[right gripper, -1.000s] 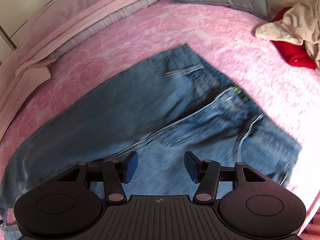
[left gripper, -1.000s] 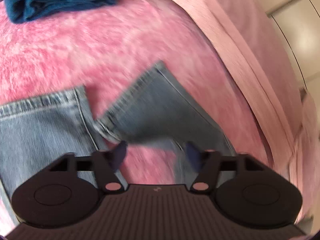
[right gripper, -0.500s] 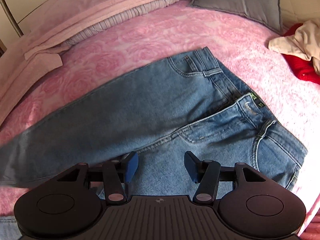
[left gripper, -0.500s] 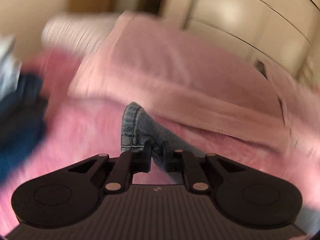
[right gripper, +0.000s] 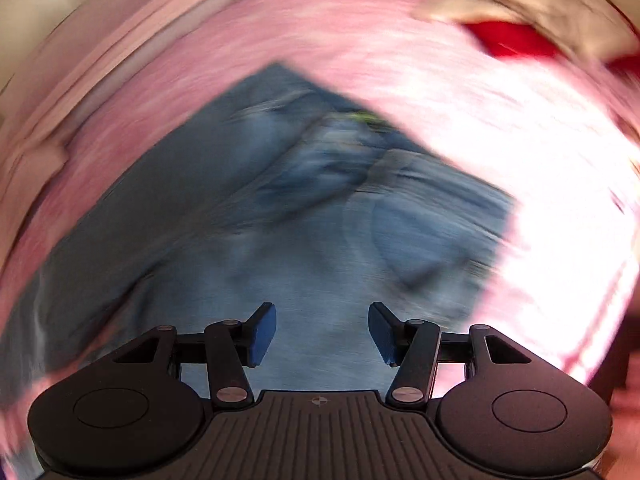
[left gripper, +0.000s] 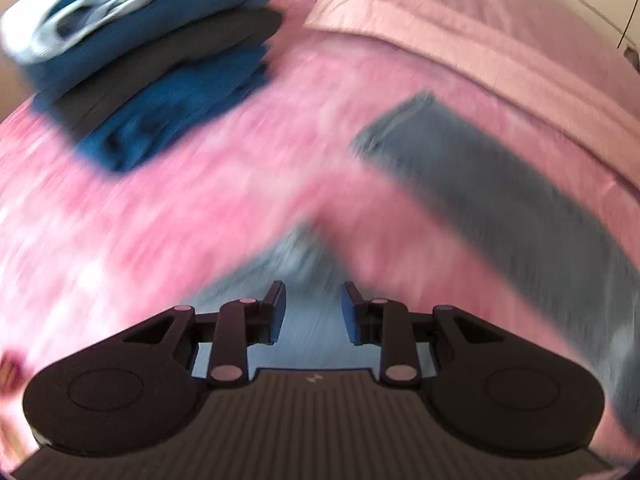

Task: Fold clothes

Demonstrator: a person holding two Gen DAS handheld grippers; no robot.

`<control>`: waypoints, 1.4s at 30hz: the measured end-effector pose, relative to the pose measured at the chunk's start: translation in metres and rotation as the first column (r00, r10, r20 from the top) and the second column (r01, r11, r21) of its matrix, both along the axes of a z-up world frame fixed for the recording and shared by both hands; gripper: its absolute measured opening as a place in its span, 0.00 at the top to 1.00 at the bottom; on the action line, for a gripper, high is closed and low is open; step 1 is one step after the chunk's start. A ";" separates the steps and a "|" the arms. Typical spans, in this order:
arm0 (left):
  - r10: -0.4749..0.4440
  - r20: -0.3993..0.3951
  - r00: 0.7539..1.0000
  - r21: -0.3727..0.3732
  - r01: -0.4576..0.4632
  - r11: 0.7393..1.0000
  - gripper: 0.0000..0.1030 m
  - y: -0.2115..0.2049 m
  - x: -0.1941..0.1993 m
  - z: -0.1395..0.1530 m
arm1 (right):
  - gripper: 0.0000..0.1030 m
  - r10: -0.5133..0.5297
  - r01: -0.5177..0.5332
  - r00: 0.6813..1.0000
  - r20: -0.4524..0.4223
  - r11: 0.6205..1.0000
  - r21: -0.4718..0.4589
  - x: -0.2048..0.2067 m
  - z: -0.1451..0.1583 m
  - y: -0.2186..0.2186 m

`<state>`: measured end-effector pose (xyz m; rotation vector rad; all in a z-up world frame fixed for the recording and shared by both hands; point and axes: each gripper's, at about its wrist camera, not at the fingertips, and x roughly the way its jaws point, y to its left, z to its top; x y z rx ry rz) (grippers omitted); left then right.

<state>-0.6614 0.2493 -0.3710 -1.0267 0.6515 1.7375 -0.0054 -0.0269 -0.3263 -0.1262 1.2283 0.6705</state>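
Blurred views of blue jeans (right gripper: 304,232) spread across a pink bed (left gripper: 180,208) — filling the frame's centre. Left tongs (left gripper: 313,312) and right tongs (right gripper: 322,332) both gape wide, empty, above denim. Folded clothes (left gripper: 160,68) sit upper left.

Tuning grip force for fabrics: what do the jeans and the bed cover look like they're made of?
Jeans: blue denim, apparently cotton twill, matte and faded; paler seam and pocket lines show through the blur. Bed cover: pink, seemingly plush fleece with a mottled, soft-looking surface; motion blur hides the pile, so this stays a guess.
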 end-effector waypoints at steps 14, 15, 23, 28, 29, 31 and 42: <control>0.286 0.133 0.949 -0.052 -0.281 0.958 0.67 -0.132 -0.019 -0.005 | 0.47 -0.274 0.324 0.936 -0.220 0.915 0.242 0.101 -0.048 -0.106; 0.297 0.136 0.945 -0.040 -0.294 0.955 0.67 -0.132 -0.021 -0.006 | 0.47 -0.261 0.309 0.942 -0.210 0.919 0.244 0.099 -0.049 -0.105; 0.287 0.118 0.951 0.044 -0.294 0.955 0.58 -0.094 -0.032 -0.017 | 0.47 -0.207 0.254 0.960 -0.188 0.927 0.275 0.094 -0.050 -0.095; 0.194 0.058 0.979 0.086 -0.198 0.976 0.95 -0.083 -0.027 -0.003 | 0.87 -0.172 0.205 0.974 -0.145 0.944 0.259 0.094 -0.045 -0.078; 0.183 0.050 0.982 0.112 -0.188 0.976 0.95 -0.090 -0.025 0.007 | 0.87 -0.165 0.196 0.977 -0.137 0.947 0.256 0.093 -0.044 -0.074; 0.154 0.018 0.988 0.173 -0.155 0.973 0.95 -0.110 -0.022 0.032 | 0.90 -0.144 0.169 0.983 -0.112 0.951 0.260 0.093 -0.037 -0.070; 0.076 -0.315 0.946 -0.063 -0.101 0.993 0.76 -0.150 -0.007 -0.004 | 0.73 -0.090 0.101 0.991 -0.103 0.989 0.112 0.075 -0.043 -0.100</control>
